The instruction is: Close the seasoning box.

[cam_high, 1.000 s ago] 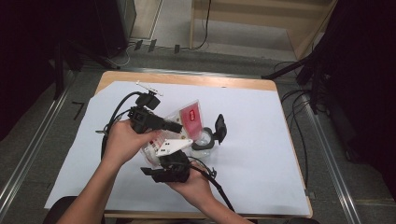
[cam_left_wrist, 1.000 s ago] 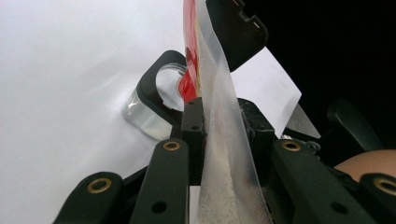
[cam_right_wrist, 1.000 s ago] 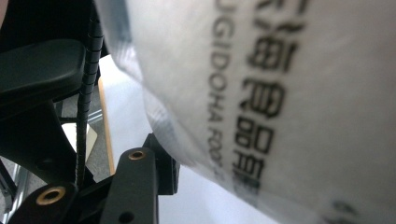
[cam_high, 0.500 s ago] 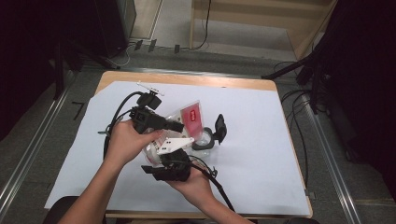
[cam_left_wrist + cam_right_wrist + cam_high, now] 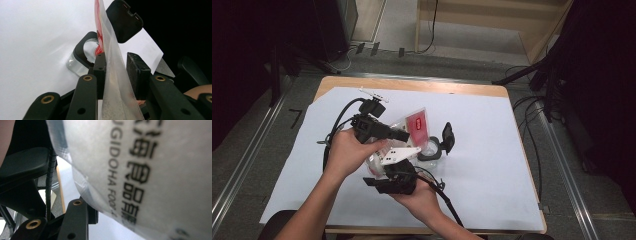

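Note:
A translucent pouch [image 5: 414, 125] with a red label hangs over the table between my two grippers. My left gripper [image 5: 404, 135] comes in from the left. Its jaws have just been opening: the pouch's edge [image 5: 112, 57] stands between them against one pad, with a gap to the other pad [image 5: 137, 67]. My right gripper [image 5: 389, 162] points up from below. The printed pouch [image 5: 150, 170] bulges over one of its fingers [image 5: 75, 217] and hides the other. On the table stands a clear jar [image 5: 432, 150] with a black collar and an open hinged lid [image 5: 447, 137].
A white sheet [image 5: 492, 150] covers the wooden table [image 5: 412, 85]. A small white strip [image 5: 372, 93] lies near the far left corner. Black cables [image 5: 337, 125] trail off the left gripper, and metal rails run along both sides of the table.

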A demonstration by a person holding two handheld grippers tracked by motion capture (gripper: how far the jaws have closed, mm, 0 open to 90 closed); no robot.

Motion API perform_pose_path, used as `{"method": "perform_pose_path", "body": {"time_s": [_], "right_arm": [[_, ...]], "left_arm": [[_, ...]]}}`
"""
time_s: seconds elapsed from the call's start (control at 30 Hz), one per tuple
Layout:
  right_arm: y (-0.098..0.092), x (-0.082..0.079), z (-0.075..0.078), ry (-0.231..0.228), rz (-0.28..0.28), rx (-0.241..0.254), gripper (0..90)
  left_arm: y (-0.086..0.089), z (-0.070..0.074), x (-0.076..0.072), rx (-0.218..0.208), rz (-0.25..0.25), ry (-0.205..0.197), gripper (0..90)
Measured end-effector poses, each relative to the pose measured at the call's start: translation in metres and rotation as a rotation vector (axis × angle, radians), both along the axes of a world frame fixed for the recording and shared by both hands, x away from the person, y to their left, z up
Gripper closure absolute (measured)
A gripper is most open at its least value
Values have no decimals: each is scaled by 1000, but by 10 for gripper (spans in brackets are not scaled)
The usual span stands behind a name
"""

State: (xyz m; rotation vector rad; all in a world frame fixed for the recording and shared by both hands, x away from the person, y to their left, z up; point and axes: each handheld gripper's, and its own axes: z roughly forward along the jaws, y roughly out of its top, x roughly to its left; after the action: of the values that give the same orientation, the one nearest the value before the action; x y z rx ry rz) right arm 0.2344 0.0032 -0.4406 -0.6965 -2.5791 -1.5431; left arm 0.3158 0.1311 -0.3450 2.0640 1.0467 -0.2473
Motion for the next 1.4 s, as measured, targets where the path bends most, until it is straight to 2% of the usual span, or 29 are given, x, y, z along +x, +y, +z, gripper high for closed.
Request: {"method": "perform_pose_path", "body": {"time_s": [0.77, 0.8, 1.03, 1.4], "right_arm": [[0, -2, 1, -1, 13, 5, 622], [0, -2, 2, -1, 17, 4, 622], [0, -2, 2, -9, 24, -1, 624], [0, -2, 2, -3, 18, -3, 625]], "left_arm": [[0, 2, -1, 5, 2, 11, 704], [0, 2, -1, -2, 8, 20, 705], [1, 1, -1, -7, 5, 18, 706], [1, 1, 0, 9, 8, 17, 723]]}}
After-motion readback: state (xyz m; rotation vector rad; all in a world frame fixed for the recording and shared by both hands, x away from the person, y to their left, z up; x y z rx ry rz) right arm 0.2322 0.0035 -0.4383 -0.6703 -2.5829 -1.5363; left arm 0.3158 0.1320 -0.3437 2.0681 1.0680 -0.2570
